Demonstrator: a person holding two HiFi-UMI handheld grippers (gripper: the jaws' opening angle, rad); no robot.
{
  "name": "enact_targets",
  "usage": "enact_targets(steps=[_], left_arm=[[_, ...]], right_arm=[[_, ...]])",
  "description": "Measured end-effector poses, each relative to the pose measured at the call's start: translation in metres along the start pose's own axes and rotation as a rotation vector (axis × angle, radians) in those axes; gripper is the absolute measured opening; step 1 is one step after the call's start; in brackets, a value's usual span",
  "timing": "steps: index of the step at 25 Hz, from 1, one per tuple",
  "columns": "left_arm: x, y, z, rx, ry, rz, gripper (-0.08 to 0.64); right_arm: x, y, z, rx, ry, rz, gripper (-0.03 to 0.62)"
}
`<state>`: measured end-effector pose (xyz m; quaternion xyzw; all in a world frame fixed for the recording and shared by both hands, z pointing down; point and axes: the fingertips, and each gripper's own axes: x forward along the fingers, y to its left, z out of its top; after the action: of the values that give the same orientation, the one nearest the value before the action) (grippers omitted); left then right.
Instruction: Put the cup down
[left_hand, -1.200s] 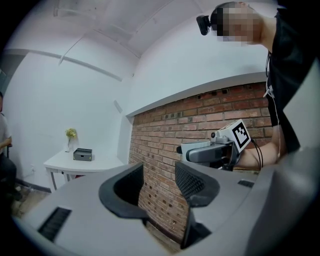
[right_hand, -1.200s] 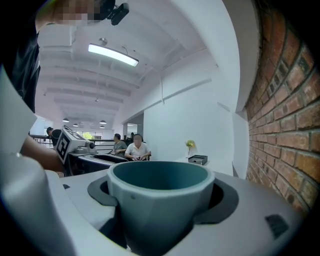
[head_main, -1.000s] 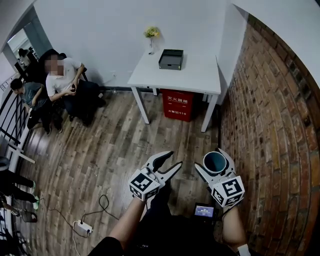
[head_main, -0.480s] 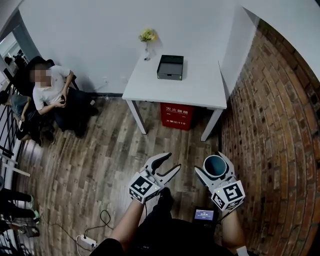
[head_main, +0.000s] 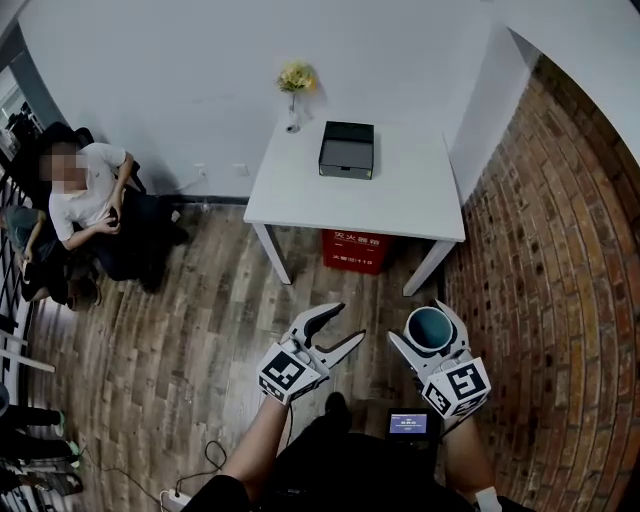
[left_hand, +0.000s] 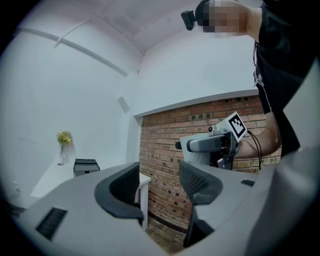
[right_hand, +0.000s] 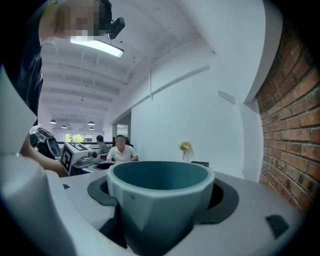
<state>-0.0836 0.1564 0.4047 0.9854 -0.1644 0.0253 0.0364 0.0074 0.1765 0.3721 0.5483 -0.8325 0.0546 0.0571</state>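
Only the head view shows the wooden plank floor and the red crate under the white rectangular table. Only the right gripper view shows the ceiling lamps and a second seated person behind the seated person in a white shirt. The left gripper view shows the right gripper against the red brick wall.

Both forearms reach forward from the lower edge of the head view, side by side. Both grippers point roughly level toward the table.

The left gripper has just been opening its jaws. They stand apart with nothing between them.

The right gripper is clamped on the teal faceted cup. The cup is upright, mouth up, in the air above the floor and short of the table.

Count: two grippers, one cup, one table. On the table are one flat black box and one small vase of yellow flowers.
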Motion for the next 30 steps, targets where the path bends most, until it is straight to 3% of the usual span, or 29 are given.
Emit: enact_targets(steps=[11, 17, 30], left_arm=[[0.007, 0.047, -0.002, 0.010, 0.024, 0.007, 0.136], [0.004, 0.074, -0.004, -0.017, 0.009, 0.063, 0.079], [0.069, 0.148, -0.003, -0.003, 0.014, 0.099, 0.059]], right_arm=[[0.045, -0.010, 0.005, -0.020, 0.016, 0.003, 0.414], [0.068, -0.017, 0.006, -0.014, 0.010, 0.026, 0.414], [0.151, -0.099, 0.011, -0.003, -0.036, 0.063, 0.414]])
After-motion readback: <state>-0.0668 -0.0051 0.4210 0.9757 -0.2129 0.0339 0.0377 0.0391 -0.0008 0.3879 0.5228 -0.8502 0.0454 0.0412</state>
